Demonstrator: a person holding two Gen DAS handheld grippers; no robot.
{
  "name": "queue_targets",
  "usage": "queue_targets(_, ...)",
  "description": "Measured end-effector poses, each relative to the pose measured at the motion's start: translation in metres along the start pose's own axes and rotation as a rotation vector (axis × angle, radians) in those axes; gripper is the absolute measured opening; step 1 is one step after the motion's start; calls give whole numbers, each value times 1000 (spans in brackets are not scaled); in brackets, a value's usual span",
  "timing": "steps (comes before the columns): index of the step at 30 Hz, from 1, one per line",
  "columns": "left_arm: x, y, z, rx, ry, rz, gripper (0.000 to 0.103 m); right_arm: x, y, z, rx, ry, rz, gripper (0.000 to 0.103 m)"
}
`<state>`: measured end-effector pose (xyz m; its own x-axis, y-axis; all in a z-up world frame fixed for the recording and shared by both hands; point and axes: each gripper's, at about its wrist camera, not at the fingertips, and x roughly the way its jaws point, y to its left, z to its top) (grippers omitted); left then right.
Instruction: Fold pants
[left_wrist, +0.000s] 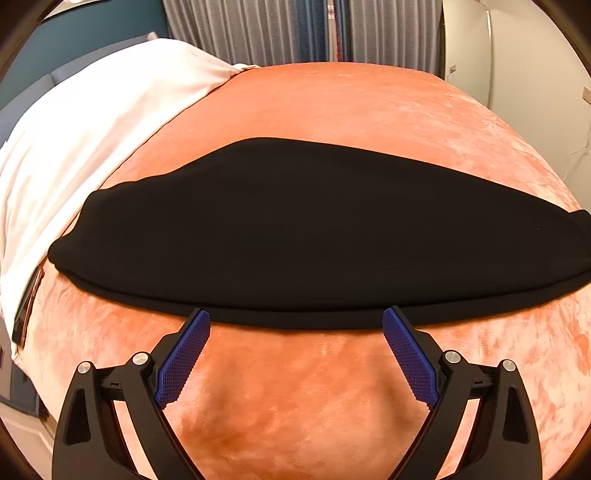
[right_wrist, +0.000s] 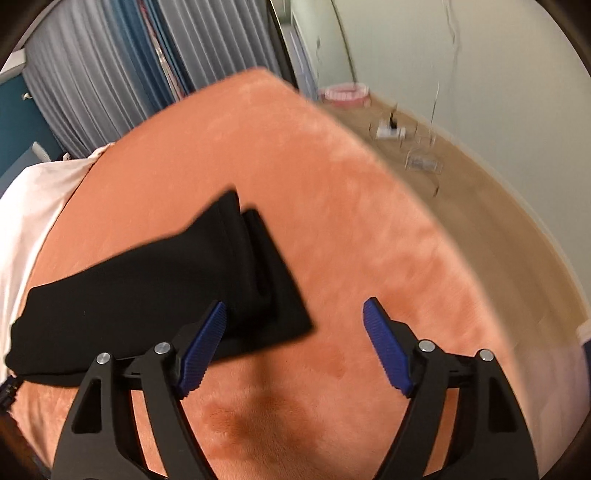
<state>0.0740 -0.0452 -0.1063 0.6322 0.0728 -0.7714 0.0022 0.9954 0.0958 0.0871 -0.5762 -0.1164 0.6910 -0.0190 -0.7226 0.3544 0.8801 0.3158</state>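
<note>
The black pants (left_wrist: 314, 229) lie flat on a bed covered with a plush orange blanket (left_wrist: 332, 110), its short pile catching the light in uneven, brushed streaks. The fabric of the pants is matte and smooth, so dark that hardly a crease shows. In the left wrist view they form a long band stretched across the bed, with layered edges stacked along the near side. In the right wrist view the pants (right_wrist: 155, 280) end in a squared-off corner, where 2 overlapping layers show as a narrow step. A white sheet (left_wrist: 85, 140) drapes over the bed's left end, and pleated grey and blue curtains (left_wrist: 277, 29) hang behind.

The left gripper (left_wrist: 296, 319) hangs low over the blanket with its fingers (left_wrist: 184, 360) spread wide, holding nothing; their tips just reach the near edge of the pants. The blue pads have a fine grid texture set into black frames.

The right gripper (right_wrist: 295, 308) also stands wide open and holds nothing. Its left finger (right_wrist: 203, 347) overlaps the pants' end, while the right one sits over bare blanket. This view is blurred. A pale wooden floor (right_wrist: 480, 192) runs beside the bed.
</note>
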Motion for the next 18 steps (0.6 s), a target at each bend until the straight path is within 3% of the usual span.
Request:
queue_targets(3, -2, 11, -2, -26, -4, -13, 93, 3, 9, 2, 12, -16, -1, 75)
queue_targets(5, -3, 23, -3, -38, -7, -10, 93, 12, 16, 4, 39, 3, 64, 38)
queue_targets(6, -3, 30, -4, -47, -8, -11, 93, 16, 19, 6, 77, 14, 89, 25)
queue_targets(9, -4, 56, -7, -84, -15, -17, 93, 3, 41, 12, 104, -31, 94, 21)
queue_targets(12, -6, 85, -12, -108, -29, 6, 93, -25, 94, 22, 45, -91, 165, 20)
queue_targets(18, -9, 145, -22, -188, -47, -6, 93, -56, 263, 25, -186, -106, 356, 20)
